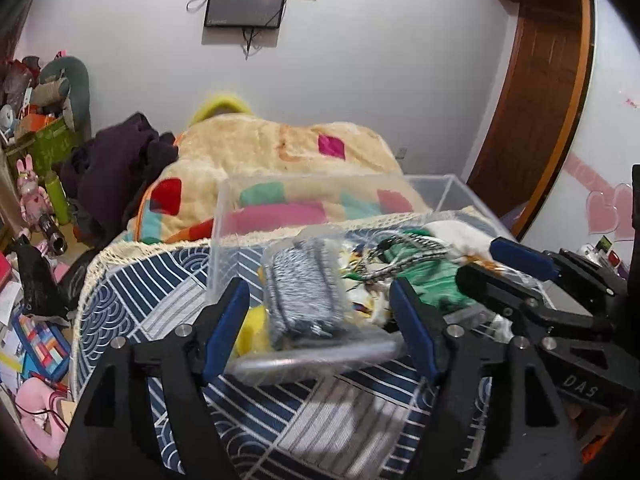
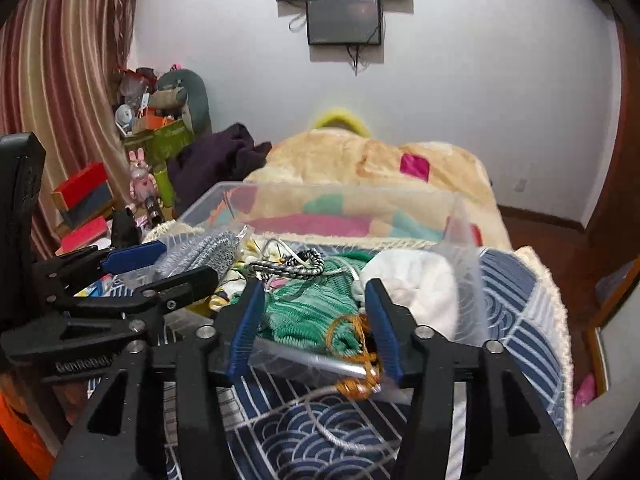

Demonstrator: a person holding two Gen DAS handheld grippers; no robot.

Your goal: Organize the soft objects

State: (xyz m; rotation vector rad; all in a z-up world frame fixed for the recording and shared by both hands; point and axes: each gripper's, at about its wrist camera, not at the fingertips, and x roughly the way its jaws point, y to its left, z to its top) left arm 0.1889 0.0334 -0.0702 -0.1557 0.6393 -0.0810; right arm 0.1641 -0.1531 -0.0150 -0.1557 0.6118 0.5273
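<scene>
Facing the clear bin [image 1: 224,216] on the bed, your left gripper [image 1: 320,312] hangs released, its blue pads either side of the grey knit roll [image 1: 304,292] inside. Your right gripper [image 2: 316,312] gapes too, straddling the green knit [image 2: 304,312] at the bin's near wall, beside white cloth [image 2: 416,280].

The bin [image 2: 460,216] is clear glossy plastic. In it lie a grey ribbed knit [image 1: 304,292], a green ribbed knit [image 2: 308,312] and white fleece [image 2: 416,280]. The blanket [image 1: 280,148] looks plush; the door [image 1: 532,92] is polished wood. The fingers [image 2: 250,320] are matt black plastic with blue pads.
</scene>
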